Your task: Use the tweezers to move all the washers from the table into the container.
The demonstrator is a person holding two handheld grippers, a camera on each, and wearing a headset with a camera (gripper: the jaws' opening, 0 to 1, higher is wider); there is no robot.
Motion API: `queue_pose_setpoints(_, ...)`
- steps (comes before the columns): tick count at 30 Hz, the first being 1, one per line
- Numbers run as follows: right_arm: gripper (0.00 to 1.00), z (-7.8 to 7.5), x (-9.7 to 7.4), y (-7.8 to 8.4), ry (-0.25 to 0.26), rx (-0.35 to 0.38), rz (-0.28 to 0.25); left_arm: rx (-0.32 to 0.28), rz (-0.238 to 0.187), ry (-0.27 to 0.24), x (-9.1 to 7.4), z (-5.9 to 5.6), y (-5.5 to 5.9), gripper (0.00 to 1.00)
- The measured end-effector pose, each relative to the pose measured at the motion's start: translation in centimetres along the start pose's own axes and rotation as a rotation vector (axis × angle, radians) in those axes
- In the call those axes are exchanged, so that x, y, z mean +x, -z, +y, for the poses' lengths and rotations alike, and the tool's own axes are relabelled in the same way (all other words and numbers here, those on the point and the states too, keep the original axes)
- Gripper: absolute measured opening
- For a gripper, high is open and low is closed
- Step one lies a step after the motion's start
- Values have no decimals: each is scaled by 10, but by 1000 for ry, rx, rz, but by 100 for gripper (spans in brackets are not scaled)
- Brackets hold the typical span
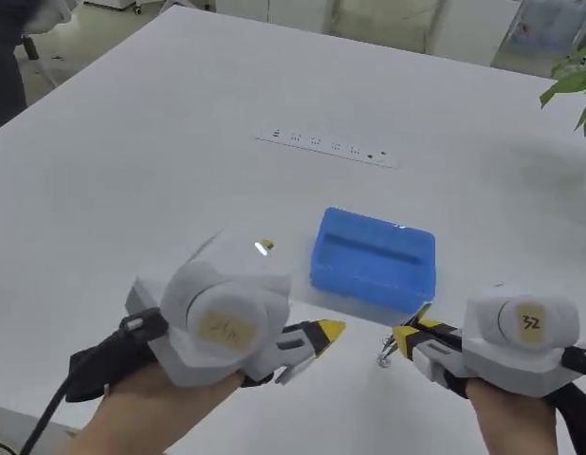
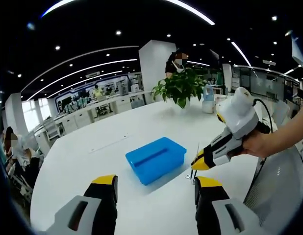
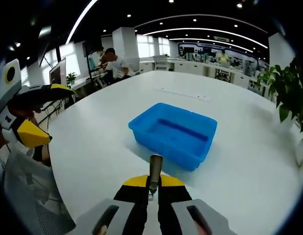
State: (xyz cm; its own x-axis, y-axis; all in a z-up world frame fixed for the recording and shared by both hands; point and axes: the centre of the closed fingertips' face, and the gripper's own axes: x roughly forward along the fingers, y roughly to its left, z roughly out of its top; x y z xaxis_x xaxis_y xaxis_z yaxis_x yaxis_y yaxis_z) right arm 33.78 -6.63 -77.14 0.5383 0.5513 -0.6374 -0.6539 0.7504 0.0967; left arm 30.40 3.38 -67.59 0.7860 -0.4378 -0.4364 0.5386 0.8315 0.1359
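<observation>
Container [image 1: 374, 258]: blue, open-topped, on white desk [image 1: 179, 114].

Left gripper [image 2: 156, 182]: near-left of container, jaws apart, nothing between them.

Right gripper [image 3: 150, 182]: near-right of container, jaws together, clamped on tweezers [image 3: 155, 169].

Tweezers: in right gripper view, point toward container's near wall. In head view, tips angle down to desk just beside container's near right corner, apart from its wall.

Power strip [image 1: 331, 147]: flat on desk, well beyond container.

Potted plant [image 3: 289, 93]: off to container's far right.

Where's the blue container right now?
In the head view the blue container sits on the white table, centre-right, just beyond the right gripper, which holds the tweezers.
</observation>
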Motion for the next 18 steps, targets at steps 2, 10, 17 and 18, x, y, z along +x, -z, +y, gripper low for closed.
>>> queue_pose_setpoints(2, 2, 2, 0, -1, -6, 8, -2, 5, -3, 20, 5, -4, -6, 62)
queue_pose_setpoints(10, 3, 1, -2, 5, -8, -7, 7, 30, -13, 69, 22, -22, -22, 59)
queue_pose_setpoints(17, 3, 0, -2, 3, -25, 17, -16, 56, 8, 89, 28, -33, -22, 57)
queue_pose_setpoints(18, 3, 0, -2, 3, -28, 17, -19, 52, 12, 96, 29, -34, -22, 56)
